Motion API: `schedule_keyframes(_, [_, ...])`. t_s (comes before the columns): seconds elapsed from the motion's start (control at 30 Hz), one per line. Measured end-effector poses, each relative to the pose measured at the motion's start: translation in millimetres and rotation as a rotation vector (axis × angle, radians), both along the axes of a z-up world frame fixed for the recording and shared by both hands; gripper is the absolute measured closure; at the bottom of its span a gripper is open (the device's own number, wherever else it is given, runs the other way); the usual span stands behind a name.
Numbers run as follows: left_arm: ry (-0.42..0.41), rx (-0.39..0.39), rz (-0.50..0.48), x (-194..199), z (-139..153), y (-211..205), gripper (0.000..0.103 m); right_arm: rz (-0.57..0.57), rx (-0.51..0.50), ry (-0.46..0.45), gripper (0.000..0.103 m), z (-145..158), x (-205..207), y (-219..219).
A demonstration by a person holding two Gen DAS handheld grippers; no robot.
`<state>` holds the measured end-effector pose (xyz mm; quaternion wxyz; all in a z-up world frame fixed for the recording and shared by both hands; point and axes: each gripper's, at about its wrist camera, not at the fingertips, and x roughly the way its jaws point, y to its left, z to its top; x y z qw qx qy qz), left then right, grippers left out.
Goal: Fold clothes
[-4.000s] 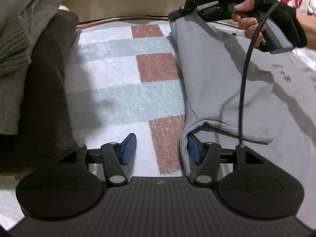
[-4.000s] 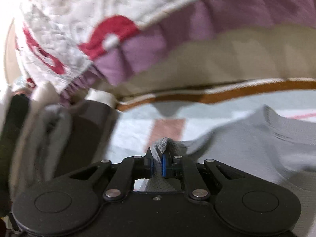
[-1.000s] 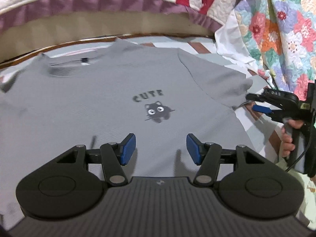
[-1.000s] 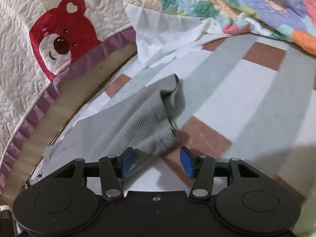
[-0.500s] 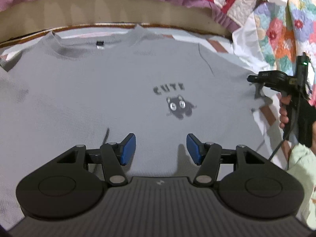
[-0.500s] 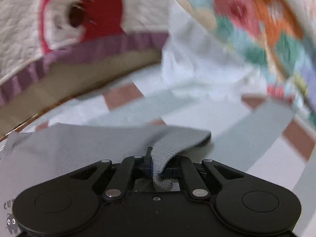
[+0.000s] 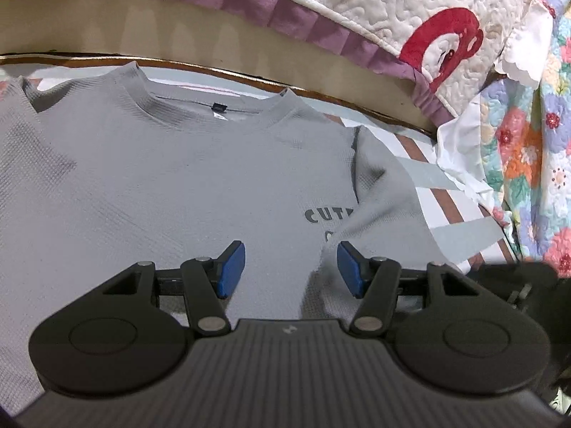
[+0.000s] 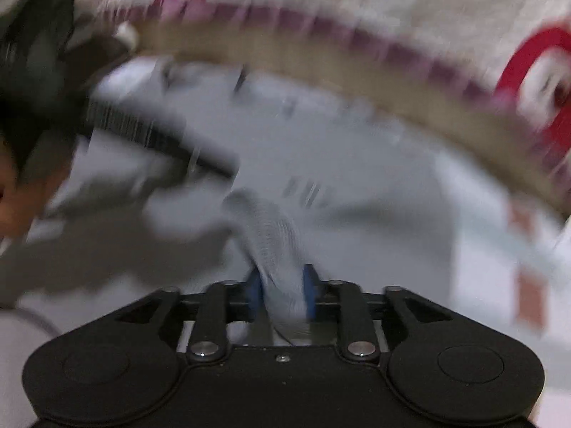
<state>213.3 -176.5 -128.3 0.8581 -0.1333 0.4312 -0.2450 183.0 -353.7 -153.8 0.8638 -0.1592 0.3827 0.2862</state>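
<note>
A grey T-shirt [image 7: 185,185] with a dark "CUTE" print [image 7: 326,215] lies flat on the patterned sheet, collar toward the far edge. Its right sleeve [image 7: 385,210] is folded inward over the chest and hides part of the print. My left gripper [image 7: 291,267] hovers open above the shirt's lower chest with nothing between its blue pads. In the blurred right wrist view, my right gripper [image 8: 282,294] is shut on a bunch of that grey sleeve fabric [image 8: 274,246]. The other gripper's dark body [image 8: 157,139] shows at the left there.
A beige bed edge [image 7: 214,42] with a brown rim runs along the far side. A white quilt with purple trim and a red bear [image 7: 442,46] hangs behind it. A floral quilt [image 7: 535,149] and white cloth [image 7: 460,157] crowd the right. Striped sheet [image 7: 460,235] shows right of the shirt.
My right gripper, shut on the sleeve, has swept it leftward over the shirt's chest, covering part of the print. The left gripper has stayed open and shifted toward the collar.
</note>
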Motion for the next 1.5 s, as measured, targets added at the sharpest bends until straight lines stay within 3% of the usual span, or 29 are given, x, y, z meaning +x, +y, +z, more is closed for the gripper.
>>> schedule_keyframes(0.13, [-0.003, -0.005, -0.02, 1.3, -1.2, -5.0, 0.045, -0.023, 0.054, 0.087, 0.064, 5.3, -14.4, -22.4])
schedule_keyframes(0.2, [0.007, -0.011, -0.046, 3.9, -4.5, -10.0, 0.043, -0.079, 0.094, 0.08, 0.051, 14.2, -19.0, -43.6])
schedule_keyframes(0.27, [0.022, -0.008, -0.086, 7.7, -8.0, -18.2, 0.042, -0.157, 0.101, 0.081, 0.051, 17.3, -18.4, -67.8])
schedule_keyframes(0.37, [0.029, -0.003, -0.126, 10.0, -11.1, -30.6, 0.04, -0.239, 0.015, 0.127, 0.051, 2.0, -21.4, -92.7])
schedule_keyframes(0.53, [0.0, 0.011, -0.178, 11.8, -17.7, -50.9, 0.034, -0.311, -0.045, 0.113, 0.051, -22.4, -19.0, -101.5])
schedule_keyframes(0.57, [-0.013, 0.031, -0.201, 11.6, -16.3, -56.1, 0.038, -0.331, -0.026, 0.084, 0.049, -23.5, -15.9, -103.0])
schedule_keyframes(0.63, [-0.023, 0.046, -0.287, 10.0, -11.4, -64.9, 0.102, -0.394, 0.016, 0.036, 0.049, -25.9, -7.8, -108.9])
schedule_keyframes(0.73, [-0.108, -0.001, -0.274, -5.4, 9.4, -56.0, 0.101, -0.508, 0.092, -0.011, 0.055, -30.2, 5.6, -122.8])
schedule_keyframes(0.83, [-0.155, -0.039, -0.209, -19.3, 23.2, -39.9, 0.095, -0.576, 0.223, 0.001, 0.06, -36.5, 9.6, -141.2])
schedule_keyframes(0.87, [-0.146, -0.042, -0.216, -21.2, 21.9, -36.6, 0.083, -0.572, 0.223, -0.006, 0.06, -37.3, 8.1, -142.0])
schedule_keyframes(0.9, [-0.127, -0.043, -0.236, -22.5, 18.5, -34.2, 0.061, -0.568, 0.224, -0.011, 0.06, -37.9, 7.1, -142.4])
schedule_keyframes(0.97, [-0.091, -0.032, -0.282, -25.9, 10.6, -30.8, 0.048, -0.567, 0.228, -0.013, 0.06, -38.7, 7.3, -141.9])
schedule_keyframes(1.13, [-0.113, 0.101, -0.403, -43.5, -6.0, -46.0, 0.047, -0.567, 0.235, -0.008, 0.06, -38.5, 8.2, -142.1])
schedule_keyframes(1.27, [-0.106, 0.089, -0.377, -39.8, -11.4, -57.2, 0.045, -0.572, 0.239, -0.005, 0.06, -40.3, 11.5, -143.2])
schedule_keyframes(1.33, [-0.096, 0.055, -0.353, -32.7, -13.0, -61.6, 0.051, -0.571, 0.232, -0.006, 0.06, -40.2, 11.2, -141.8])
schedule_keyframes(1.37, [-0.106, 0.057, -0.357, -30.3, -13.0, -64.1, 0.085, -0.567, 0.226, -0.007, 0.06, -40.1, 11.3, -141.1])
schedule_keyframes(1.4, [-0.126, 0.083, -0.366, -29.6, -12.0, -66.8, 0.101, -0.562, 0.219, -0.007, 0.06, -39.9, 11.7, -140.6])
schedule_keyframes(1.5, [-0.299, 0.196, -0.35, -46.5, 7.3, -66.3, 0.101, -0.547, 0.204, 0.002, 0.06, -38.4, 14.0, -140.6])
